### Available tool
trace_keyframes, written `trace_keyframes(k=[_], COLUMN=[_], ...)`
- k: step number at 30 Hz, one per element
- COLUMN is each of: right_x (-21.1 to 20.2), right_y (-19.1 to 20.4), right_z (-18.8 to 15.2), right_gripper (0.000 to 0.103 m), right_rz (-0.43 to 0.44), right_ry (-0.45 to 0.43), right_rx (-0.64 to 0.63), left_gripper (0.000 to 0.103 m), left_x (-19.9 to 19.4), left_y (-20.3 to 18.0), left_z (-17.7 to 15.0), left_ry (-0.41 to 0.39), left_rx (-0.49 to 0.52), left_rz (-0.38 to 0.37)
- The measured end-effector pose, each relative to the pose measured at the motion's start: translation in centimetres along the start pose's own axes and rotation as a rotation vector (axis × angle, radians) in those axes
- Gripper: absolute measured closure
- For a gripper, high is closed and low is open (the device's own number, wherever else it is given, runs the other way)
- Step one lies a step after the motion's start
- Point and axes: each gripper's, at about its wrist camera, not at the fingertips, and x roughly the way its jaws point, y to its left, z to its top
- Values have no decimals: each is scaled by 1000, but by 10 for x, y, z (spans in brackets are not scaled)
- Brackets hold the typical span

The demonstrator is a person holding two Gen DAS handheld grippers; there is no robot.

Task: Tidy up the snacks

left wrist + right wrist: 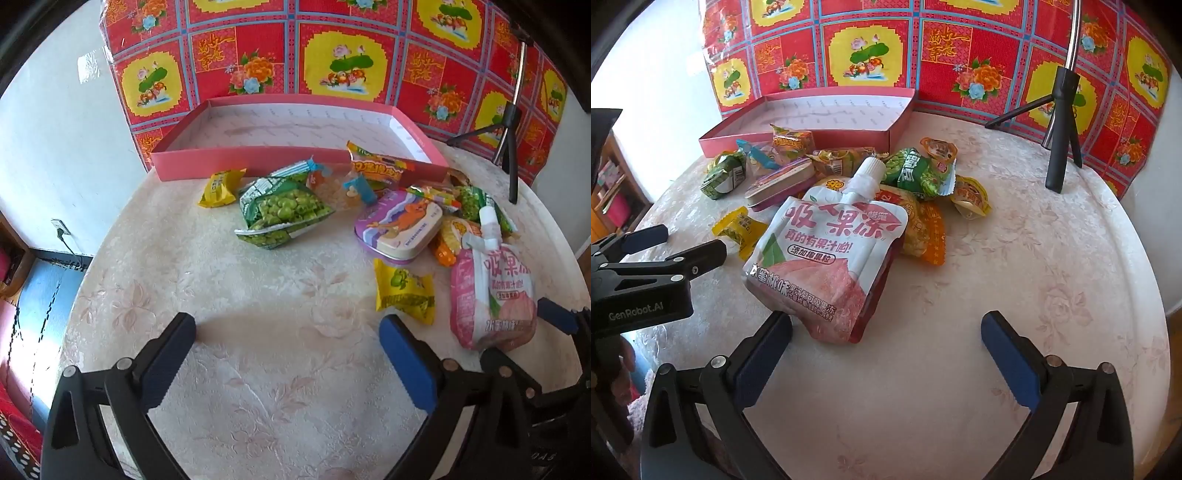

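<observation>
A pile of snacks lies on the round table in front of a shallow pink box (255, 166) (798, 138) with nothing in it. A pink jelly pouch (831, 258) (493, 295) with a white spout lies nearest me. My right gripper (886, 332) stands open just short of its bottom edge, the left fingertip beside the pouch corner. My left gripper (288, 332) (690, 243) is open over bare tablecloth, with a yellow candy packet (404, 290) (740, 230) just beyond its right finger. A green pea bag (284, 214) and a purple tin (399, 225) (779, 186) lie further back.
A black tripod (1060, 133) (511, 147) stands at the back right of the table. A red patterned cloth (295, 55) hangs behind the box. More packets, jelly cups (971, 197) and a small yellow packet (219, 186) lie around the pile. The table edge (1145, 295) curves at right.
</observation>
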Motion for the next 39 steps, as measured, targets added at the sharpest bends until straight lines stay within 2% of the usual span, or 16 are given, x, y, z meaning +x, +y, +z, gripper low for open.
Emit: trace_keyframes(k=[39], right_x=[0], right_y=[0], right_z=[0], right_gripper=[0], right_rz=[1], right_ry=[-3], right_rx=[-2], left_gripper=[1], left_x=[-2], left_y=[-2], left_z=[0], left_ry=[-11], left_rx=[-3], left_rz=[5])
